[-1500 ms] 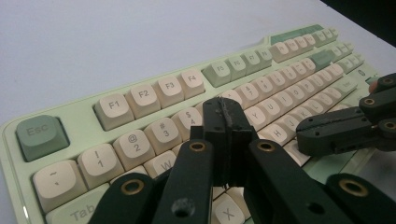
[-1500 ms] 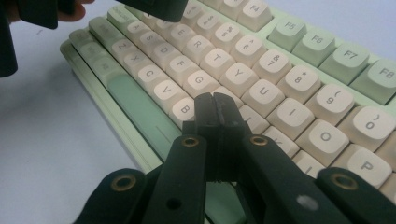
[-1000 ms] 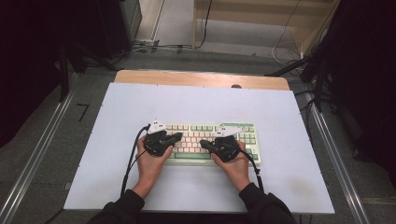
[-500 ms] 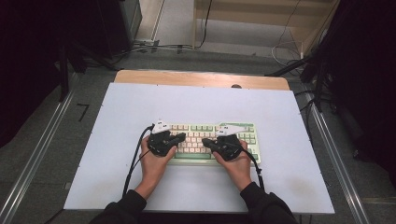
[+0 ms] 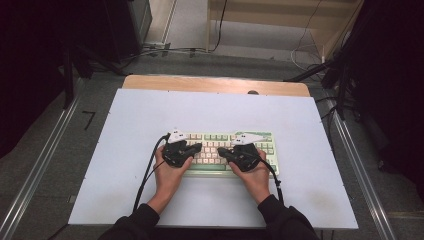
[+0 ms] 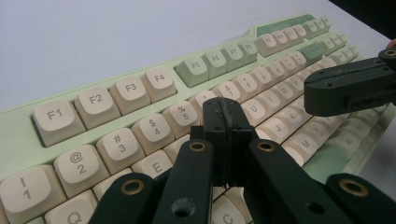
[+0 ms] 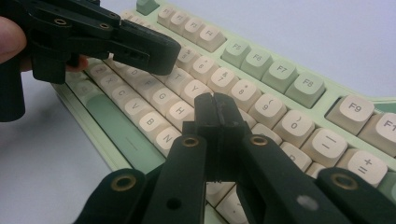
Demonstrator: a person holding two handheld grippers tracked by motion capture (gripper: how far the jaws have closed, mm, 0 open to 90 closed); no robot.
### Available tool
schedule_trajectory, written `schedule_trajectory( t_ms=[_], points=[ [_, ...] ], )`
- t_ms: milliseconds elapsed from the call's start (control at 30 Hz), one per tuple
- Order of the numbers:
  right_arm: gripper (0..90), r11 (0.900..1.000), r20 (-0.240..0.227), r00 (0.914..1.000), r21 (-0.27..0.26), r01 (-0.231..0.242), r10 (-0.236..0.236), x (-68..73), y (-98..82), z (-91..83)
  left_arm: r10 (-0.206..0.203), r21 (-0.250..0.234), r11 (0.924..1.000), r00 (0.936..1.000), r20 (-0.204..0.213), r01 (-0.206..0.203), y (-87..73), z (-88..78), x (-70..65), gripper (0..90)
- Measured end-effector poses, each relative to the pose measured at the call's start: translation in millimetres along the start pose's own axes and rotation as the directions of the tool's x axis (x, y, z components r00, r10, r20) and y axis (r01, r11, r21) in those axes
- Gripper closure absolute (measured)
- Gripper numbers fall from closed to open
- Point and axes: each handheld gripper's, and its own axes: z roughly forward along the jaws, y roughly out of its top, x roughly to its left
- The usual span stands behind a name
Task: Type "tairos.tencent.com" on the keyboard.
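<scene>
A pale green keyboard [image 5: 220,152] with cream keys lies on the white table [image 5: 210,115], near its front middle. My left gripper [image 5: 198,147] is shut and empty, its tip low over the keyboard's left half. In the left gripper view its closed tip [image 6: 225,108] hovers around the number and letter rows of the keyboard [image 6: 140,93]. My right gripper [image 5: 220,150] is also shut and empty, over the right half. In the right gripper view its tip [image 7: 215,103] sits above the keys near the middle letters [image 7: 280,93]. The two tips point toward each other.
The other hand's gripper shows in each gripper view: the right one [image 6: 348,86] and the left one [image 7: 102,39]. A wooden strip [image 5: 215,85] runs along the table's far edge. Metal rails [image 5: 40,165] flank the table. Cables trail on the floor behind.
My left gripper has shifted slightly to the right over the keyboard. The right gripper has stayed in place.
</scene>
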Motion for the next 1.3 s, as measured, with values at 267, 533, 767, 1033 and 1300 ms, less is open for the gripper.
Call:
schedule_trajectory(
  t_ms=[267,533,767,1033,1300],
  points=[
    [87.6,1.000,0.000,1.0000,0.001,-0.002,0.002,-0.4,0.0,0.1,0.004,0.004,1.0000,1.0000,-0.003,-0.004,0.5,3.7,-1.1,90.0],
    [87.6,1.000,-0.001,1.0000,0.001,-0.004,0.004,-0.4,0.0,-0.3,0.009,0.010,0.9999,0.9999,-0.008,-0.008,0.7,6.8,-1.1,90.0],
    [87.6,1.000,-0.002,1.0000,0.001,-0.002,0.002,-0.4,0.0,-0.2,0.018,0.012,0.9998,0.9997,-0.018,-0.018,0.9,7.3,-1.5,90.0],
    [87.6,1.000,-0.001,1.0000,0.003,-0.001,0.001,0.3,-0.2,0.4,0.035,0.028,0.9990,0.9991,-0.022,-0.035,-0.1,9.7,-2.8,90.0],
    [87.6,1.000,-0.004,1.0000,-0.001,-0.001,0.001,-0.4,0.0,-0.7,0.013,-0.005,0.9999,0.9999,-0.002,-0.013,2.8,2.3,-1.7,90.0]
  ],
)
